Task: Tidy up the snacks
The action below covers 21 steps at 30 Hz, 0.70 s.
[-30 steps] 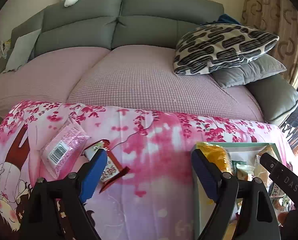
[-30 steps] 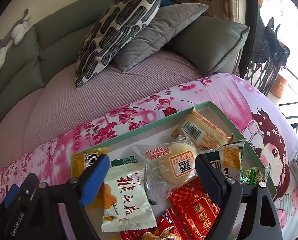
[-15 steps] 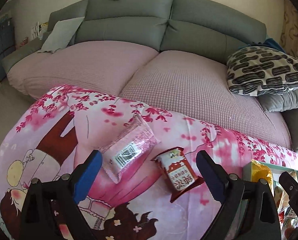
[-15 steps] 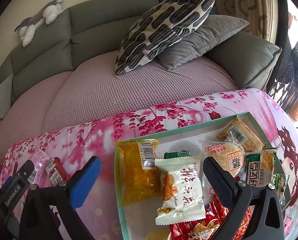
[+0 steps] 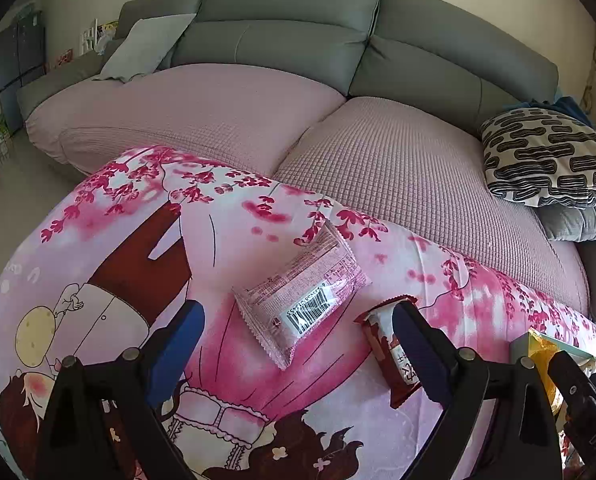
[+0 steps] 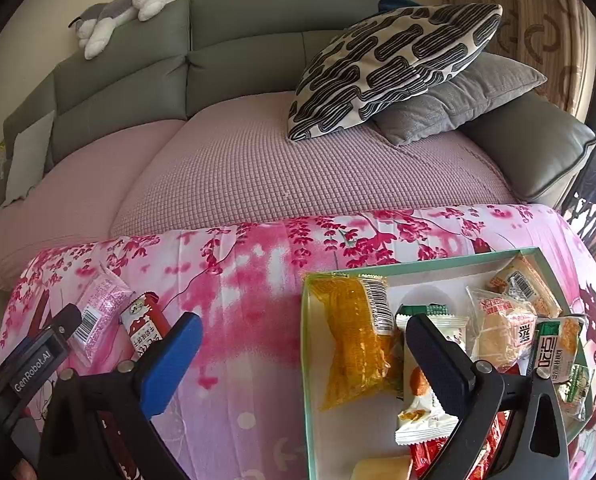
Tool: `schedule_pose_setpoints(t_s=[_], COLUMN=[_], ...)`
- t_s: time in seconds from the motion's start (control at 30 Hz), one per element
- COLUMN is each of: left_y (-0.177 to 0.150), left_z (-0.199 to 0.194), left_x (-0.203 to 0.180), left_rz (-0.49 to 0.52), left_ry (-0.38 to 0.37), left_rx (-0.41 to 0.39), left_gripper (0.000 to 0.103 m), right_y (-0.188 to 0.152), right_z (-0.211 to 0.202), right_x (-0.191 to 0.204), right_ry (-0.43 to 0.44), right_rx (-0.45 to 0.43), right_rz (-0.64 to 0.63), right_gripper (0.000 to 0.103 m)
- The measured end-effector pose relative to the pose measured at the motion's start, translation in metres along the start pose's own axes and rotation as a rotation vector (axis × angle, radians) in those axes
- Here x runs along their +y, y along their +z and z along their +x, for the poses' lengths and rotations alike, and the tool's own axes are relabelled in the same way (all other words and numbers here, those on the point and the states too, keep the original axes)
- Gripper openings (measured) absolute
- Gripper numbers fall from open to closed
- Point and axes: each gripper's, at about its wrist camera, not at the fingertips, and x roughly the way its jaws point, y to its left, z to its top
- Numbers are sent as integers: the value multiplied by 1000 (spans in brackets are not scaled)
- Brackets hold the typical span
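On the pink flowered cloth lie two loose snacks: a pink packet with a barcode and a red packet. My left gripper hangs open just short of the pink packet, its right finger covering part of the red one. The right wrist view shows a green-rimmed tray holding several packets, among them a yellow one and a white one. My right gripper stands open over the tray's left edge and holds nothing. The pink packet and red packet lie far left.
A grey sofa with a pale purple seat cover runs behind the cloth-covered table. Patterned and grey cushions are piled at its right end. A plush toy lies on the backrest. The tray's corner shows beside the left gripper.
Both grippers have swung left over the cloth and their jaws stand wider. The left now faces the pink and red packets; the right went from the tray's middle to its left edge.
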Motion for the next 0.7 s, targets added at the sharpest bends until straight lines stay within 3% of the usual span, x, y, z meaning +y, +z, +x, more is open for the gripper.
schedule_pose_setpoints(t_s=[0.43,0.63,0.7], left_y=[3,9,10], left_z=[35,38,41], left_x=[10,3,-1], left_rz=[10,119,156], left_ry=[17,99,88], left_rx=[73,43,38], left_gripper=[95,95,95], right_y=[-12,-19,-20], right_z=[42,57,62], right_x=[58,85,92], right_ry=[88,123,135], right_rx=[75,92,99], right_rz=[-169,-259,-277], right_gripper=[103,103,103])
